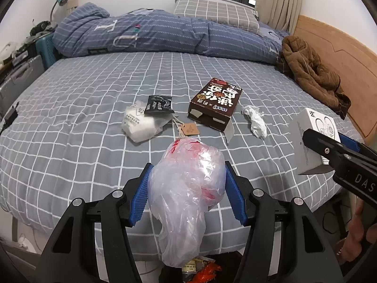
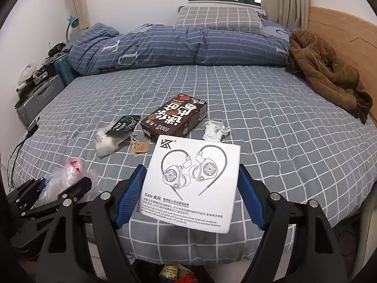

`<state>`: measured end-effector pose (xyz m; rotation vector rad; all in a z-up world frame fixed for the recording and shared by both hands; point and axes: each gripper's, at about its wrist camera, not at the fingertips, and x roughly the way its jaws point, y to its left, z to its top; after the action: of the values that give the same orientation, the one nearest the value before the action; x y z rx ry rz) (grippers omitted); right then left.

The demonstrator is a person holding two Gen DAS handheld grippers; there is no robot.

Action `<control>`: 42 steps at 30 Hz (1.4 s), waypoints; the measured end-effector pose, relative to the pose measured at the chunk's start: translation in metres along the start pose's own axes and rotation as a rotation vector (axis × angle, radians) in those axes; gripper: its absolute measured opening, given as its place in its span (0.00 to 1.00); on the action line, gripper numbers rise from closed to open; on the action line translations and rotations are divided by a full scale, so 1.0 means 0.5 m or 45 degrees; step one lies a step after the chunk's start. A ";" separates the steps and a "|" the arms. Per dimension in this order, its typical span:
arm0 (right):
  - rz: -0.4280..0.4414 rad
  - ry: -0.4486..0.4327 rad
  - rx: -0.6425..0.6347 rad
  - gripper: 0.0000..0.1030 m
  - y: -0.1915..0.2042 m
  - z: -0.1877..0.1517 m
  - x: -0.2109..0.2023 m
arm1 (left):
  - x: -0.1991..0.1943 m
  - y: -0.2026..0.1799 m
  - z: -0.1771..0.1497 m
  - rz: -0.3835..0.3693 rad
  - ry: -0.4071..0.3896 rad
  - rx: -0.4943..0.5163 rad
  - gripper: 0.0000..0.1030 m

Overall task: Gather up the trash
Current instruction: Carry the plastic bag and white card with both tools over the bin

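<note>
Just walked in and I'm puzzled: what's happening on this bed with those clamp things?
A person is clearing trash off the bed with a handheld gripper in each hand. The left gripper has its fingers closed on a crumpled clear plastic bag. The right gripper holds a white earphone box. Still lying on the sheet are a brown snack box, a crumpled tissue, a white pouch and a black packet.
</note>
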<state>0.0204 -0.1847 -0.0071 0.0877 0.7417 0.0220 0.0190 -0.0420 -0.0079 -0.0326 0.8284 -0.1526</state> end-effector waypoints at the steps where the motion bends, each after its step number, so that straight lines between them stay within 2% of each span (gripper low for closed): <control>1: 0.001 0.003 0.001 0.72 0.001 -0.006 -0.003 | -0.004 0.001 -0.005 0.000 0.001 0.000 0.56; 16: 0.015 0.044 -0.026 0.72 0.015 -0.081 -0.042 | -0.040 0.000 -0.076 0.006 0.043 0.012 0.56; 24: 0.033 0.028 -0.035 0.72 0.026 -0.104 -0.083 | -0.061 -0.001 -0.113 0.007 0.060 0.014 0.56; 42: 0.075 0.098 -0.077 0.72 0.070 -0.205 -0.125 | -0.127 0.010 -0.212 0.028 0.100 0.006 0.56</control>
<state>-0.0947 -0.1459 -0.0370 0.0514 0.8146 0.1040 -0.1009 -0.0245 -0.0336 -0.0130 0.9065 -0.1358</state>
